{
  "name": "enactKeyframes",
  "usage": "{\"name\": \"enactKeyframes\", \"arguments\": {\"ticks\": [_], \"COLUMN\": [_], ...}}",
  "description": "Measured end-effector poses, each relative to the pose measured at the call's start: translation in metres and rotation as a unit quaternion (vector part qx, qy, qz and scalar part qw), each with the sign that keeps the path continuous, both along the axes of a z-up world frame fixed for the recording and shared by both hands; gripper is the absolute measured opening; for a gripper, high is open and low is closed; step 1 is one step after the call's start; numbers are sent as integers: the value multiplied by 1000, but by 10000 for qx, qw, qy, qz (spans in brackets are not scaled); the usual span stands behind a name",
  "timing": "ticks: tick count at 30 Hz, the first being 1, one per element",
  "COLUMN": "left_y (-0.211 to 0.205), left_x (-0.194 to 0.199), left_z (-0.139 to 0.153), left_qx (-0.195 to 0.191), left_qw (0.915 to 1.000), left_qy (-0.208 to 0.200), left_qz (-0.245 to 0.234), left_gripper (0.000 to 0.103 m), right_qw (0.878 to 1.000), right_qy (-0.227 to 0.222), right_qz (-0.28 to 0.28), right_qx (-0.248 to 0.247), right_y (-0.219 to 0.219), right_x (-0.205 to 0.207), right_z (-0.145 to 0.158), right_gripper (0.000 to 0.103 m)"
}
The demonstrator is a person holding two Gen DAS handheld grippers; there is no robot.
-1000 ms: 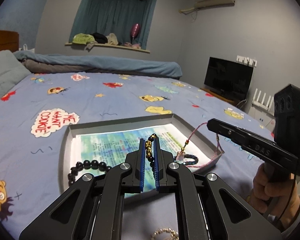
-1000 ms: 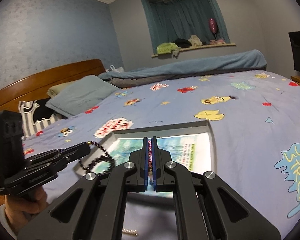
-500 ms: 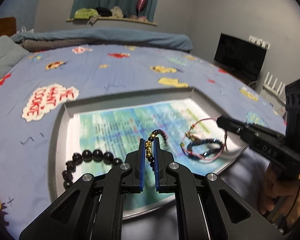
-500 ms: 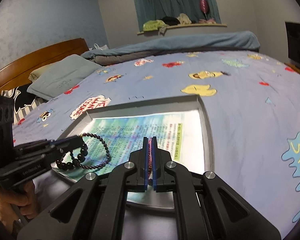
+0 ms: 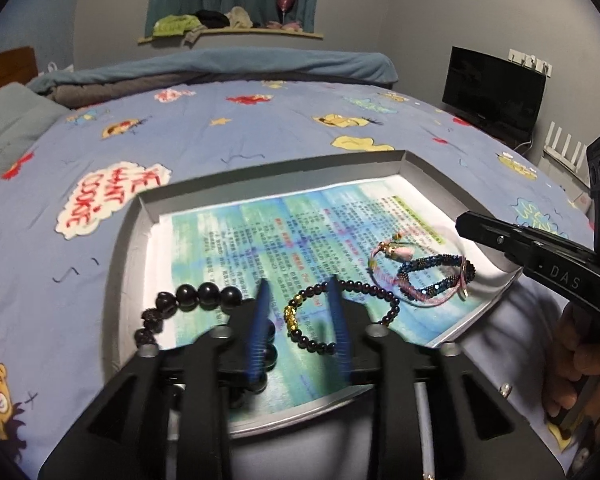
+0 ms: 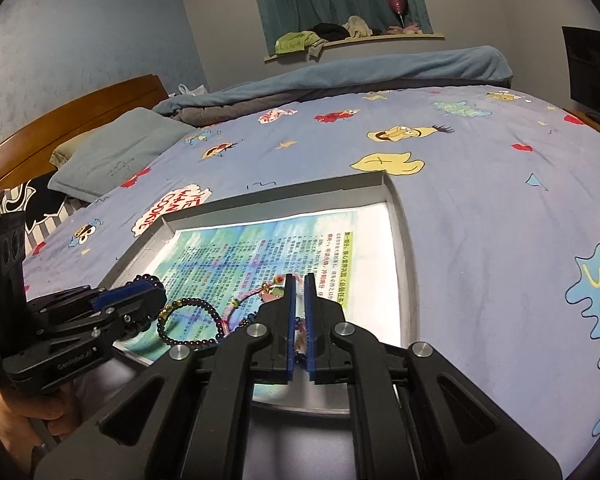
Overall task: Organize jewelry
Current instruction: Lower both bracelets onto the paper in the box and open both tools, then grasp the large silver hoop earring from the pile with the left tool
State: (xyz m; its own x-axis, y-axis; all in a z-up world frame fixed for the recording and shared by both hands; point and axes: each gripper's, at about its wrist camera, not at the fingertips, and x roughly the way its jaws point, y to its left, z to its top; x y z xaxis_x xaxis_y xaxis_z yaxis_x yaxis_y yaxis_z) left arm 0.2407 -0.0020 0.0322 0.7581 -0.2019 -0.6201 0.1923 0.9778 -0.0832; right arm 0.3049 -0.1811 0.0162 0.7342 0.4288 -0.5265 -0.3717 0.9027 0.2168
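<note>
shallow grey cardboard tray [image 5: 428,168] w/ low walls sits on the blue cartoon bedsheet [image 6: 480,168]; far half of its printed paper liner [image 6: 328,240] is bare. near half is crowded: big black bead bracelet [image 5: 198,294] left, small dark bead bracelet w/ gold beads [image 5: 340,312] mid, pink cord and blue beaded bracelets [image 5: 428,276] right. left gripper [image 5: 298,308] and right gripper [image 6: 299,312], both w/ jaws apart, hang over that near edge.

The left gripper's [image 5: 298,300] blue fingers [image 5: 260,320] are motion-blurred and cover part of the large black bead bracelet [image 5: 196,294]; the right gripper [image 6: 299,292] hides part of the pink cord bracelet [image 6: 260,292], and the tray's [image 5: 268,168] printed text is unreadable
</note>
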Motion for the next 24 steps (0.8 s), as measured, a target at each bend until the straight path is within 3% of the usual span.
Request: {"name": "enactKeyframes", "arguments": {"ticks": [3,12,24], "left_y": [1,11,22], "left_x": [-7,-38,-84], "left_z": [4,12,12], "left_qx": [58,-38,-189], "left_qw": [9999,9994,9987], "left_qy": [-107,-301,-392], "left_qz": [-19,-140,-251], "left_gripper": [46,47,50], "right_qw": [9999,9983,9982], "right_qy": [-101,-546,-539], "right_qz": [-15,180,282], "right_qx": [-28,108,9], "right_y": [-2,-13,-22], "right_x": [-5,-41,-76], "right_z": [3,14,5], "right_gripper": [29,30,30]}}
